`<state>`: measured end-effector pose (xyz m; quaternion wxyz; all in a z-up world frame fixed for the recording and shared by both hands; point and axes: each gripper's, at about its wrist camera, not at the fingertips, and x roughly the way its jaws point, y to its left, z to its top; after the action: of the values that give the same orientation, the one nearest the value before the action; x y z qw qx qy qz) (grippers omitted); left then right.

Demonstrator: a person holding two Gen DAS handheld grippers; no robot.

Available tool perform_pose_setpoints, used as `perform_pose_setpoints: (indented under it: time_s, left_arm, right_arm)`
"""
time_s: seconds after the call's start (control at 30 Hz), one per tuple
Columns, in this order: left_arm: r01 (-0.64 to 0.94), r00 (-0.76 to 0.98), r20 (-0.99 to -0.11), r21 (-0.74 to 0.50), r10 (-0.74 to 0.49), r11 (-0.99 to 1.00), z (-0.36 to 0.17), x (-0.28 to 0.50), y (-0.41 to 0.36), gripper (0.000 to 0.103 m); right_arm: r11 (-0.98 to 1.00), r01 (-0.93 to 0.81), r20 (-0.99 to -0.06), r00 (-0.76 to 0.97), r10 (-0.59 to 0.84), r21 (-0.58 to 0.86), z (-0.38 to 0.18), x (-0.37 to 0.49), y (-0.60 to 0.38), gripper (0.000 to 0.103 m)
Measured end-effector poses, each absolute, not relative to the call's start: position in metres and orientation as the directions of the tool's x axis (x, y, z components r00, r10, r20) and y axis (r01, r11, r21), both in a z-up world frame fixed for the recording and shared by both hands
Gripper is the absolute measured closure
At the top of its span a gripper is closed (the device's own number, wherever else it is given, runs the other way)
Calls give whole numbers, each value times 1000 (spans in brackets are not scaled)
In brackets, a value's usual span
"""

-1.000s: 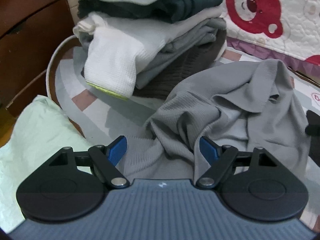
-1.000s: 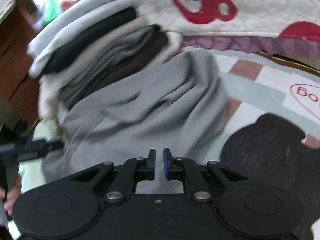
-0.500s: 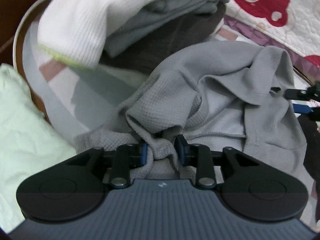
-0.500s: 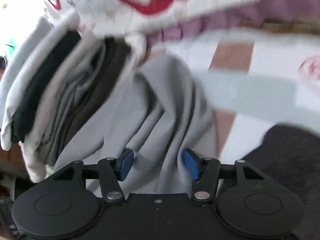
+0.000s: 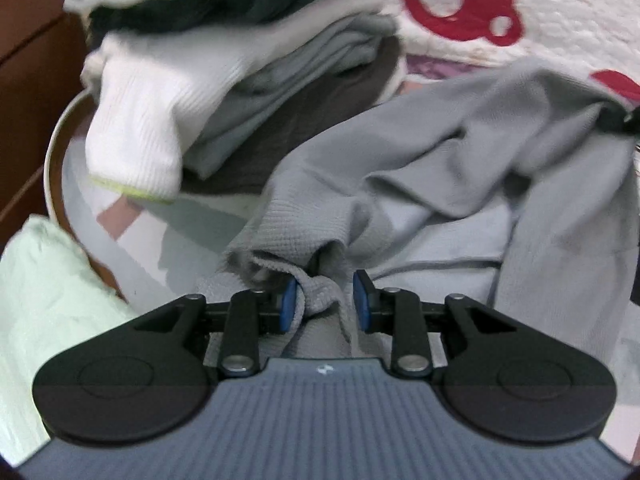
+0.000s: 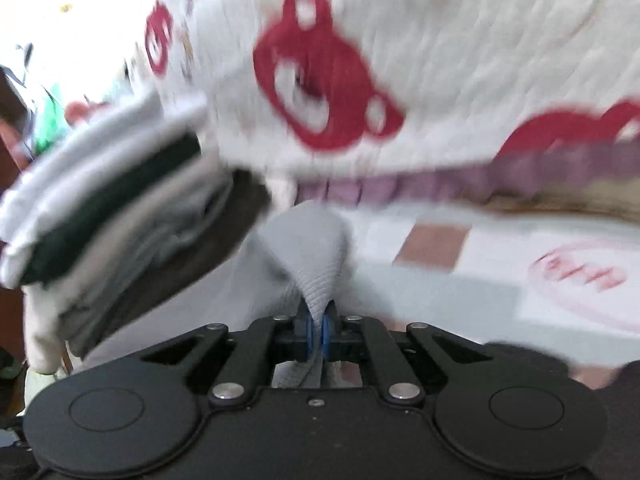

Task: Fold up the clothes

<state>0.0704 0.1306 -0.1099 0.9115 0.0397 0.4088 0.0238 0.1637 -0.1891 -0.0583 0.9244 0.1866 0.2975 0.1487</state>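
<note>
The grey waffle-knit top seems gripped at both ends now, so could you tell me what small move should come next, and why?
Probably draw the two grippers apart and lift. The left gripper holds a bunched fold of the grey waffle-knit top, the right gripper pinches another edge, and the cloth between them hangs crumpled, too rumpled to fold.

I see a white quilt (image 5: 552,12) printed with red bears at the far side. Below it lies a checked play mat (image 6: 432,292) in pale green, white and brown. Left of the mat sit a mint-green cloth (image 5: 44,300) and brown wooden drawers (image 5: 28,60).
</note>
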Motion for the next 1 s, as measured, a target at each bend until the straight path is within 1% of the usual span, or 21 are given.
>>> perform_pose_setpoints:
  time_s: [0.17,0.27,0.33,0.43,0.53,0.67,0.77,0.83,0.87,0.9,0.97,1.0]
  left_arm:
    - [89,702,-711,37,-36,995,-92,57,97,76]
    - [150,718,-688,7,-104,989,-81,49,76,76]
    - [188,724,-675,-6,-142,982,-75,44,61,76]
    - [236,728,-661,-10,-184,972,-69,38,32,76]
    - [296,707,-658,-60,-261,953,-59,32,10,76]
    - [352,674,-665,-95,-322,931,-49,21,-18,76]
    - [396,612,-696,-143,-376,907,-59,12,-37,76]
    - [423,566,-715,-177,-412,889,-66,7,-49,76]
    - [436,542,-723,-194,-429,879,-69,4,-55,76]
    - [448,518,-731,-211,-445,868,-73,1,-61,76]
    - [473,477,-741,-236,-472,849,-77,-4,-73,75]
    - [491,464,-741,-240,-485,837,-77,-7,-77,73]
  right_arm:
    - [937,-51,-444,871,211,345,-41,122,-249,98]
    - [939,21,-418,899,132,343,-32,97,-290,98]
    - [947,63,-402,913,73,316,-23,73,-312,98]
    - [956,129,-377,926,-22,263,-8,32,-346,99]
    - [956,202,-348,930,-119,214,7,-9,-379,99]
    - [908,369,-346,893,-288,198,27,-69,-436,99]
    - [839,523,-416,803,-427,149,30,-114,-478,99]
    - [793,595,-555,705,-440,127,16,-130,-508,96]
    - [769,628,-628,649,-431,121,6,-136,-523,87]
    - [740,661,-684,598,-419,125,-3,-143,-535,81]
    - [720,681,-718,566,-405,130,-12,-158,-541,80]
    - [735,666,-709,580,-401,129,-10,-163,-536,69]
